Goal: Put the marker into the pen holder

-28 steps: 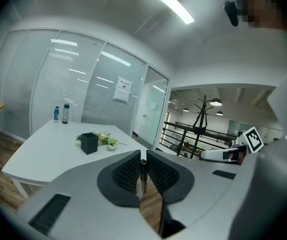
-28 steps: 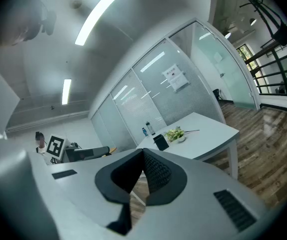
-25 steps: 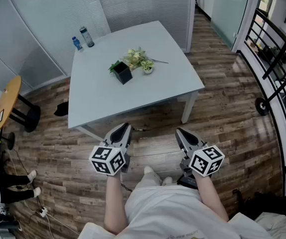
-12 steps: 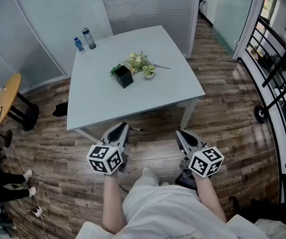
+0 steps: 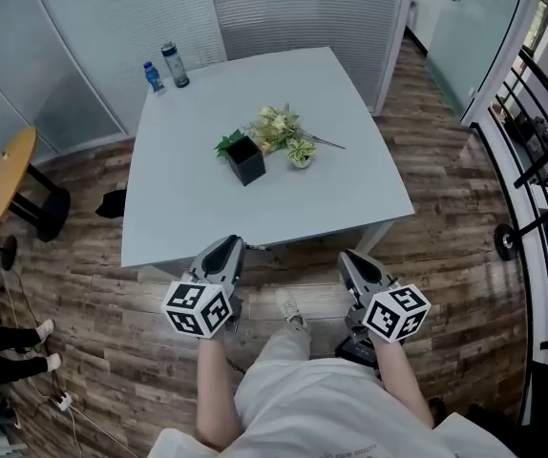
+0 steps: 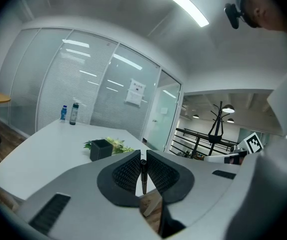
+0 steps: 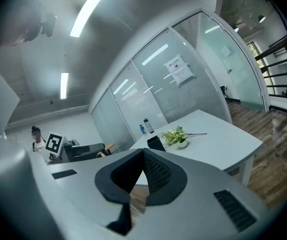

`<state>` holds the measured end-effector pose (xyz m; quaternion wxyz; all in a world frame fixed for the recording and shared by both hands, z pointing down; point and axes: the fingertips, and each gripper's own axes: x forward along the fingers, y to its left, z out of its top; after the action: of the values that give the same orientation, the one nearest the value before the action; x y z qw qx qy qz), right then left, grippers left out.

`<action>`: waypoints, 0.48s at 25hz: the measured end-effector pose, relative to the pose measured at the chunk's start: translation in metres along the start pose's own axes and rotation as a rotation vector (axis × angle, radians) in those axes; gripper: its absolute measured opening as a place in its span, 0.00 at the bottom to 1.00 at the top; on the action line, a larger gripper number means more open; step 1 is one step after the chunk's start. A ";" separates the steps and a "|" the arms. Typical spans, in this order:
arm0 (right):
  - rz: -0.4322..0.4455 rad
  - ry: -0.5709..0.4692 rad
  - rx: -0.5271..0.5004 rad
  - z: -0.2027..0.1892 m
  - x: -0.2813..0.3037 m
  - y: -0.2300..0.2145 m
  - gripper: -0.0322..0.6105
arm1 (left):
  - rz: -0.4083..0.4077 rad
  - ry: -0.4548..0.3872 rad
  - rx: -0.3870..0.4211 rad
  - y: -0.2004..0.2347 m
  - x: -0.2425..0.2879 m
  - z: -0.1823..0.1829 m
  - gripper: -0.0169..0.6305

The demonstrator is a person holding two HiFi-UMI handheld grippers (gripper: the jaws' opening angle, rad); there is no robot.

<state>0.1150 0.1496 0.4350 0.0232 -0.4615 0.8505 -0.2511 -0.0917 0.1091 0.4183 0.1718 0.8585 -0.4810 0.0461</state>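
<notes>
Marker [image 6: 143, 176], a thin dark stick, stands upright in the narrow gap between the pads of the left tool [image 6: 142, 153], which is clamped on it. This sits at the lower middle of the left gripper view. In the head view the left tool lies at the lower middle of the frame. It points up the frame over the wooden floor [image 5: 446, 208], just short of the near edge of the counter [image 5: 188, 208].

The right tool [image 5: 350, 259] lies beside it to the right, also short of that edge. In the right gripper view its jaws are pressed together with nothing between them.

The holder [image 5: 246, 159], a black square box, stands near the middle of the counter in the upper middle of the head view. It is well apart from the marker and up the frame from the left tool's tip. Green plants [image 5: 279, 127] sit just beside the holder on its right. Two bottles [image 5: 163, 70] stand at the counter's far left corner, in the upper left of the frame.
</notes>
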 end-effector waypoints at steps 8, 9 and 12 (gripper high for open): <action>0.013 0.053 -0.019 0.061 0.142 -0.043 0.07 | 0.003 0.004 -0.058 0.096 0.113 0.050 0.09; 0.010 0.057 -0.017 0.065 0.156 -0.048 0.08 | 0.002 0.009 -0.062 0.107 0.126 0.054 0.09; -0.008 0.075 -0.009 0.075 0.190 -0.067 0.08 | 0.001 0.016 -0.073 0.136 0.157 0.067 0.09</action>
<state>0.0783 -0.0622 0.4361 -0.0120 -0.4554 0.8499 -0.2648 -0.1280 -0.1062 0.4276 0.2066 0.8512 -0.4812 0.0353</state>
